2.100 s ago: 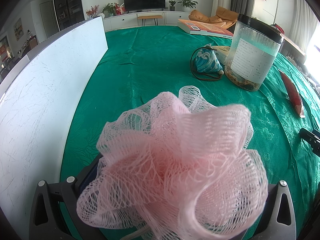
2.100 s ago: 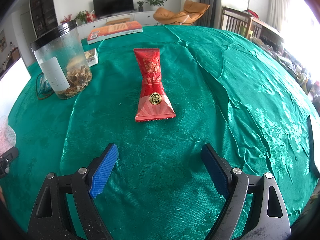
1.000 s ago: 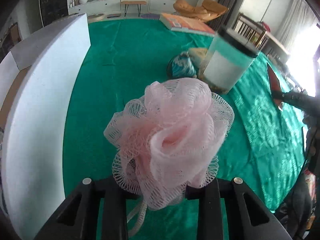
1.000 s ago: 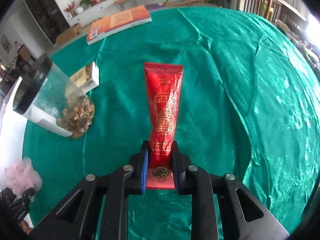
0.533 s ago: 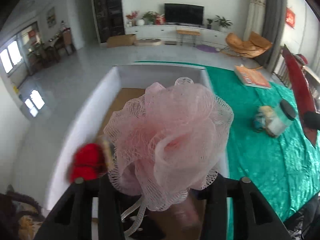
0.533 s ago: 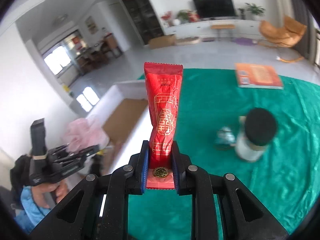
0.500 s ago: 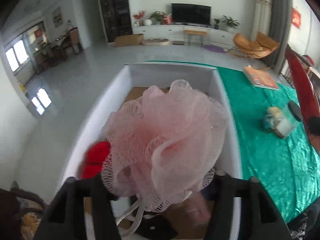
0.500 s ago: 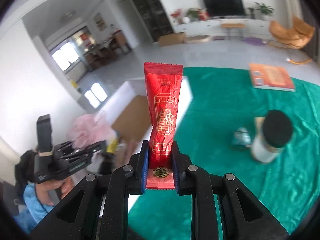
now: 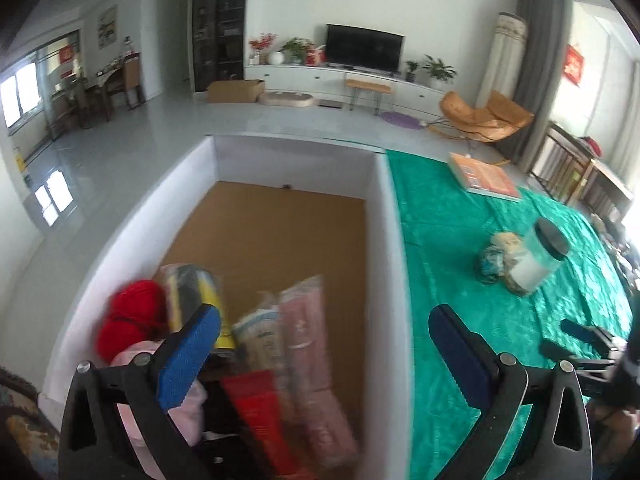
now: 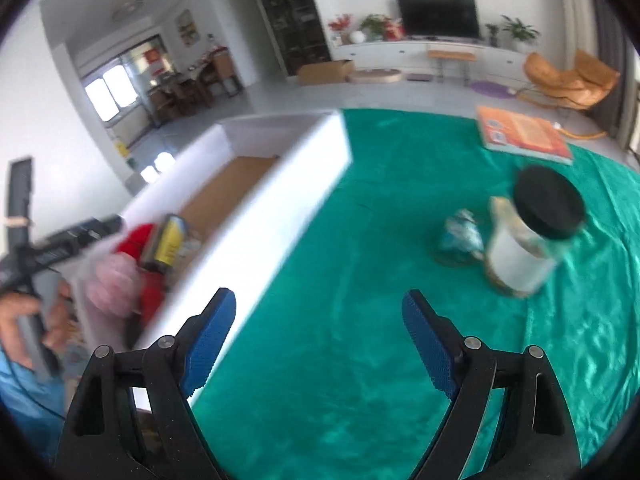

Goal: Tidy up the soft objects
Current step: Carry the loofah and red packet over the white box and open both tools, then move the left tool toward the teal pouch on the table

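Observation:
My left gripper (image 9: 324, 344) is open and empty above the near end of the white box (image 9: 386, 216). The pink mesh sponge (image 9: 180, 412) lies in the box at my left finger, next to a red yarn ball (image 9: 128, 324) and the red snack packet (image 9: 252, 404). My right gripper (image 10: 318, 334) is open and empty above the green cloth, just right of the box wall (image 10: 276, 216). The sponge (image 10: 114, 284) and the red packet (image 10: 154, 294) show inside the box in the right wrist view.
Several other packs (image 9: 296, 344) lie in the box. A jar with a black lid (image 10: 528, 240) and a small teal pouch (image 10: 460, 236) stand on the green tablecloth (image 10: 360, 280). An orange book (image 10: 520, 134) lies at the far edge.
Both grippers have opened. The pink sponge has dropped from my left gripper into the box, and the red packet has left my right gripper and lies in the box.

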`<state>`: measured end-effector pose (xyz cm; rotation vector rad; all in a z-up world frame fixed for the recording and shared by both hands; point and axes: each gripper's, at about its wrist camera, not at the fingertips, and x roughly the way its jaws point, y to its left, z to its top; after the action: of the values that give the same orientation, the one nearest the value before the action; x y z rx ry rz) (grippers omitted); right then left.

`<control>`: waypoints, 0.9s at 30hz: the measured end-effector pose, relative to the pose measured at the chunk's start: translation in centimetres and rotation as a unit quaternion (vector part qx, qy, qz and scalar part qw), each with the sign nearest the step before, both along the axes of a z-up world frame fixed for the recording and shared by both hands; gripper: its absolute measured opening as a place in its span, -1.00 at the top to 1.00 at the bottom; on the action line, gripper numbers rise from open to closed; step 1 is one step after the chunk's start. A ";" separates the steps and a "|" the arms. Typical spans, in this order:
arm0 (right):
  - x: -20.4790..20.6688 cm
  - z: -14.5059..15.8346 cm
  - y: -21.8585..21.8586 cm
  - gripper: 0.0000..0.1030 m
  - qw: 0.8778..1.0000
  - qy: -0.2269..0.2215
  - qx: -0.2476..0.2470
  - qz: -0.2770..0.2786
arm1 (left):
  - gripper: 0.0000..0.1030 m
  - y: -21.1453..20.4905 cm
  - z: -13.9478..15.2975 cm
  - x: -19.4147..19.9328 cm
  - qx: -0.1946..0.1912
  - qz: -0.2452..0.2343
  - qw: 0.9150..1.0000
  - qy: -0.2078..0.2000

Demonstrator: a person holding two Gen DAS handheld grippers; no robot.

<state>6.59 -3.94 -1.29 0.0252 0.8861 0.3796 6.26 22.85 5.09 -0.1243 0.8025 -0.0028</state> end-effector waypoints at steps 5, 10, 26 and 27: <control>-1.7 -6.3 -9.4 -0.69 0.985 0.005 -0.083 -0.150 | -1.00 -9.8 -0.4 0.5 -0.006 -0.132 0.991 0.013; -2.8 -7.3 -14.6 -0.69 0.967 -0.007 -0.077 -0.242 | -1.00 -18.1 -4.8 1.3 -0.006 -0.202 0.976 0.084; -2.6 -8.6 -13.5 -0.72 0.968 0.011 -0.084 -0.236 | -1.00 -19.1 -10.5 11.6 -0.057 -0.088 0.983 0.152; -2.6 -8.6 -13.5 -0.72 0.968 0.011 -0.084 -0.236 | -1.00 -19.1 -10.5 12.3 -0.066 -0.087 0.982 0.154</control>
<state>4.01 -17.47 -9.91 0.0825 0.9005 -0.1424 18.60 3.75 -5.41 -0.1817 1.1221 -0.2068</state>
